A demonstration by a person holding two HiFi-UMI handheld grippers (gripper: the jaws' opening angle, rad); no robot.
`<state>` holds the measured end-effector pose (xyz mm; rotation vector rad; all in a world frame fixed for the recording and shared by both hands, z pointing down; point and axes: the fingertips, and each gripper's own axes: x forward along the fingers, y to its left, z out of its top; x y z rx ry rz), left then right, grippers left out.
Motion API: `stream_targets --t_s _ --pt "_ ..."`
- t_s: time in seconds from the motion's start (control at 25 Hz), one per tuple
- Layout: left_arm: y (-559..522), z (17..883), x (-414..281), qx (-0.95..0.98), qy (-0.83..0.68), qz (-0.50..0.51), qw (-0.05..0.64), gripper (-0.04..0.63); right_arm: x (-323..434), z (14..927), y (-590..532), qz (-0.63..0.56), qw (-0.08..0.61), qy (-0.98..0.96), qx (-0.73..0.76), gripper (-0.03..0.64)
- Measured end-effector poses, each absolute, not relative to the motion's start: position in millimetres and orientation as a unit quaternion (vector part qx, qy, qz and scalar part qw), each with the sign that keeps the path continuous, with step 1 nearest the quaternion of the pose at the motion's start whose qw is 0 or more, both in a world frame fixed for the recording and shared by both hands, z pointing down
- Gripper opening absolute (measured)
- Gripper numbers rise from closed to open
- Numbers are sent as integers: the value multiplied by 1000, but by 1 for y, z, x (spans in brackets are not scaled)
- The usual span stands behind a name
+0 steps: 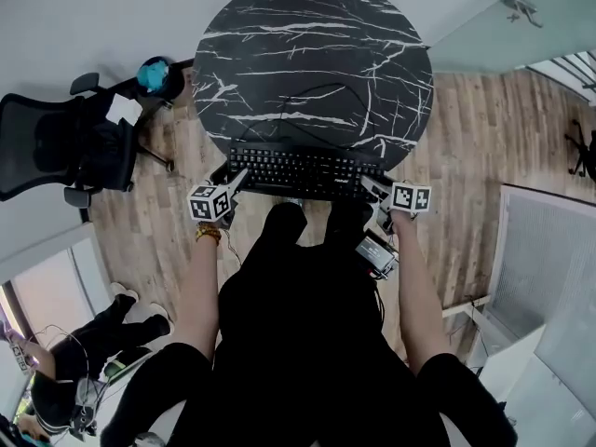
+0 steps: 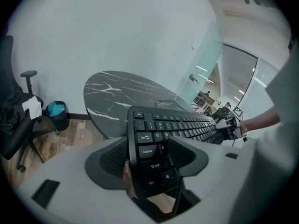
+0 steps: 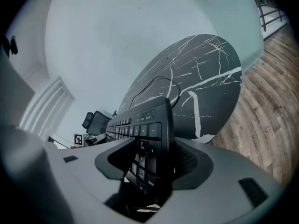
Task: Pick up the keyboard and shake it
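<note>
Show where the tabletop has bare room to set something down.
Free on the table: the far half beyond the cable, and both flanks. Crowded: the near rim, where the left gripper and right gripper grip the keyboard.

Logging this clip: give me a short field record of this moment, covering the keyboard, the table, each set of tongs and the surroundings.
keyboard: black, full-size, lying along the table's near edge
cable: thin, looping across the tabletop
table: round, black with white veins
left tongs: closed on the keyboard's left end, by the Shift and Ctrl keys
right tongs: pads look to be against the keyboard's right end
lifted or resting: cannot tell
surroundings: black office chair and bin with a blue liner at left; wood floor
</note>
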<state>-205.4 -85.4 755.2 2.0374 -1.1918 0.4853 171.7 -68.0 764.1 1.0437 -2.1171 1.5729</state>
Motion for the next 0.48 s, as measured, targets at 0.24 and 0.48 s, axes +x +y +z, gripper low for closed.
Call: stream_targets --t_s 0.24,0.48 --pt "-85 765 -205 778 -467 200 369 262 176 776 -72 549 158 -725 385 232" --pt "-82 774 -202 772 -467 211 376 262 179 785 -70 551 168 -715 397 235"
